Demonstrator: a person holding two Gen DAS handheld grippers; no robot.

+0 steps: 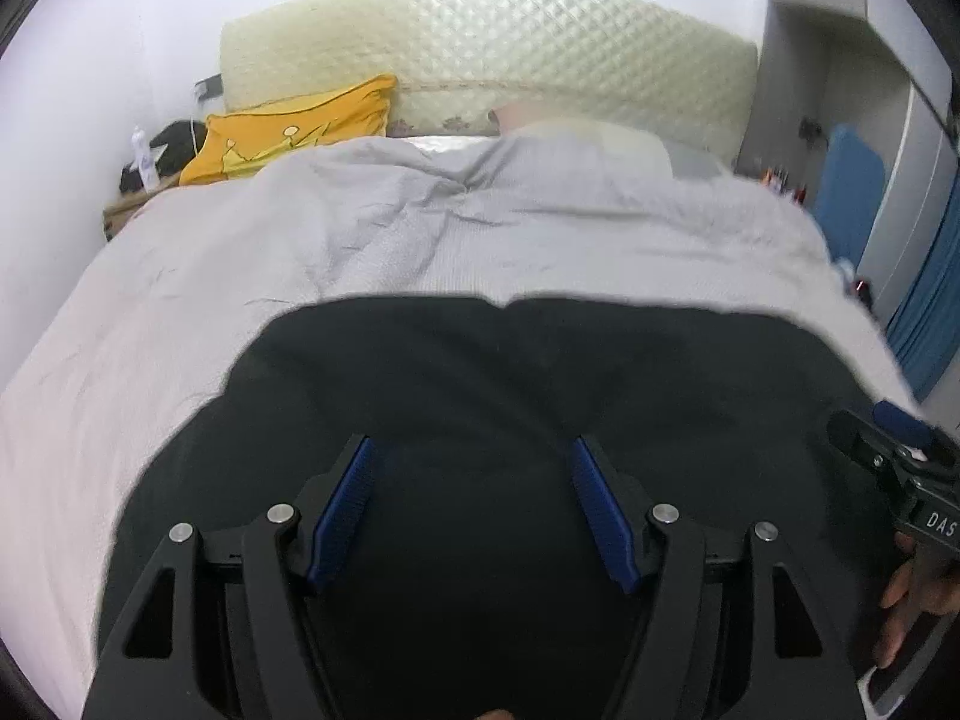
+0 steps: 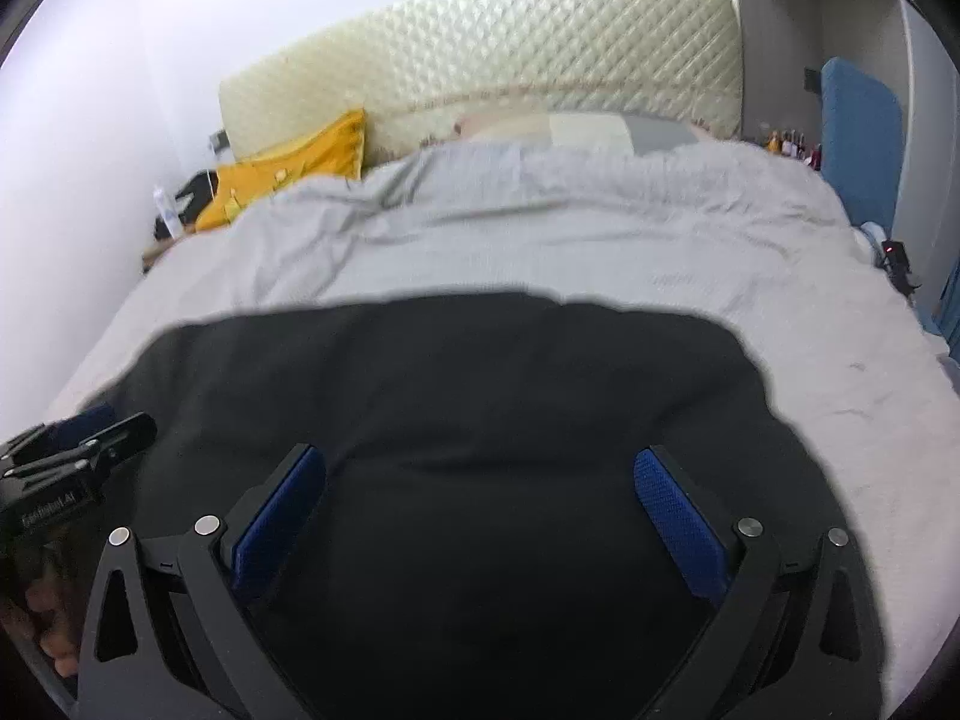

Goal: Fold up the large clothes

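Grey bed cover (image 1: 372, 252) under black garment (image 1: 480, 396); quilted headboard (image 1: 492, 54) behind.

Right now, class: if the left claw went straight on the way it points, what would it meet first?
Most likely the black garment spread beneath its open fingers; beyond that lies the grey bedcover, then the quilted headboard. Depth is hard to judge here.

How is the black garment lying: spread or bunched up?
Spread. The black garment lies flat on the grey bed cover, its far edge showing in both views; layers cannot be told.
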